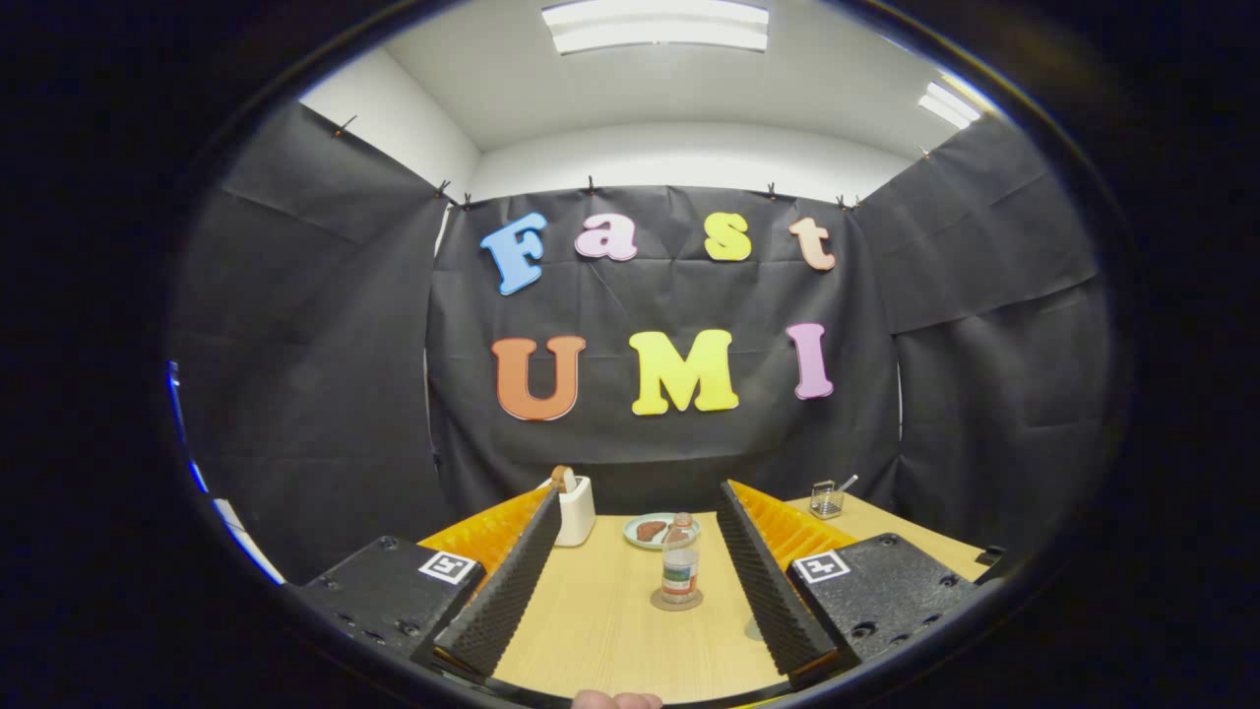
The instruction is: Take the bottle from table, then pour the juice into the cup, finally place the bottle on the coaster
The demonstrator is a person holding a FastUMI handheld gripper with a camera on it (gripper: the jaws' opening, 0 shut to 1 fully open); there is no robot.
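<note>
A small clear bottle (680, 571) with a label band and little juice in it stands upright on a round brown coaster (676, 600) on the wooden table (600, 630). It sits between my two fingers, nearer the right one, and touches neither. My gripper (640, 497) is open and holds nothing. Something pale and round (753, 627) shows low beside the right finger; I cannot tell whether it is the cup.
Beyond the bottle lies a pale plate (658, 532) with brown food. A white holder (576, 510) with a brown piece on top stands beyond the left finger. A wire basket (827, 499) with a utensil stands at the far right. A person's fingertip (615, 700) shows below the fingers.
</note>
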